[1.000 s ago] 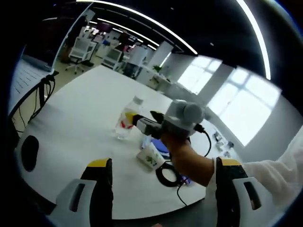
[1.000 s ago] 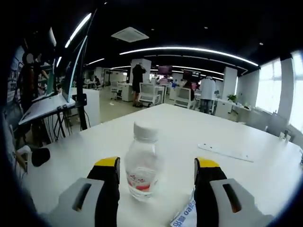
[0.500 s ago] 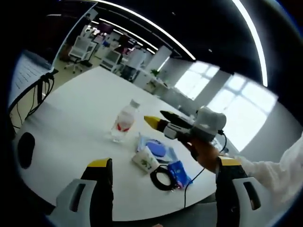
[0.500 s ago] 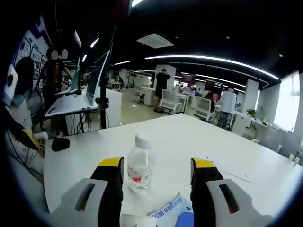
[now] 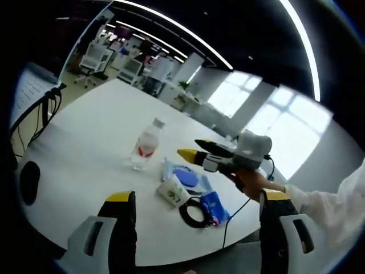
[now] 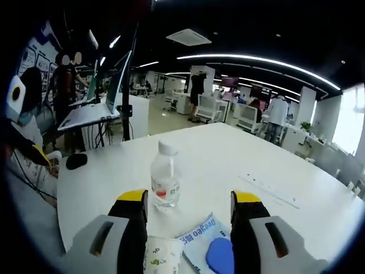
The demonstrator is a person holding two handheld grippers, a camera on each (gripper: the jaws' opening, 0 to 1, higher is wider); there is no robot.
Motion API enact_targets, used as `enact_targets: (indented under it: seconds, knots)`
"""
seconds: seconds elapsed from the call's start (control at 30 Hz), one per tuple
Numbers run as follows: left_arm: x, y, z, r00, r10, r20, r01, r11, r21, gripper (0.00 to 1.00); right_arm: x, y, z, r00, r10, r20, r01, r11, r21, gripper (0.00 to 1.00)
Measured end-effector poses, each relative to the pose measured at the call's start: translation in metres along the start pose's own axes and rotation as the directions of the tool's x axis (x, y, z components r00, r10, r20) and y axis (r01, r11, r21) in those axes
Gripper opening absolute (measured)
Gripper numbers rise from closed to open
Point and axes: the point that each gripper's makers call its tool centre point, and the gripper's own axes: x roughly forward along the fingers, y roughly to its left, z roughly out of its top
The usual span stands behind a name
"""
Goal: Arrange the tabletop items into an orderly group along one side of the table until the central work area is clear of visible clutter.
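Note:
A clear water bottle (image 5: 145,146) (image 6: 165,184) with a white cap and red label stands upright on the white table (image 5: 85,142). Beside it lie a tipped paper cup (image 5: 174,192) (image 6: 161,256), a blue-lettered packet (image 6: 197,236) with a blue round lid (image 5: 186,176) (image 6: 219,256) on it, a coiled black cable (image 5: 195,212) and a small blue pack (image 5: 214,206). My right gripper (image 6: 190,197) (image 5: 195,149), held in a hand, hovers open a short way back from the bottle. My left gripper (image 5: 197,197) is open and holds nothing, near the table's edge.
A black mouse-like object (image 5: 28,182) (image 6: 76,161) lies near the table's rim. A thin white strip (image 6: 268,190) rests farther across the table. A laptop on a stand (image 6: 94,111) and office chairs stand beyond, with people in the background.
My right gripper drew back from the bottle, which had stood between its jaws, and stayed open. The bottle stands where it was. The cup and packet came into the right gripper view.

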Motion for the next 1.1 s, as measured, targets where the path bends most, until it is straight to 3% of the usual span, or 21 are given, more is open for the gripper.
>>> enact_targets:
  seconds: [0.17,0.37,0.53,0.97,1.1]
  knots:
    - [0.000,0.000,0.000,1.000,0.001,0.000,-0.001,1.000,-0.004,0.86,-0.006,0.005,-0.007,0.999,0.040,-0.036,-0.040,0.999,-0.002,0.55]
    - [0.000,0.001,0.001,1.000,-0.001,0.003,0.001,1.000,-0.014,0.86,-0.010,0.016,-0.026,0.987,0.099,-0.125,-0.103,0.994,-0.030,0.55]
    - [0.000,0.001,-0.001,1.000,0.002,-0.003,-0.002,1.000,-0.015,0.86,-0.012,0.012,-0.040,0.980,0.086,-0.179,-0.089,0.996,-0.006,0.52]
    - [0.001,0.004,0.000,1.000,0.011,-0.002,-0.011,1.000,-0.021,0.86,-0.012,0.014,-0.052,0.972,0.107,-0.208,-0.103,0.994,0.026,0.50]
    - [0.001,0.004,-0.001,1.000,0.016,-0.004,-0.016,1.000,-0.025,0.86,-0.010,0.020,-0.062,0.961,0.139,-0.239,-0.135,0.990,0.034,0.49]
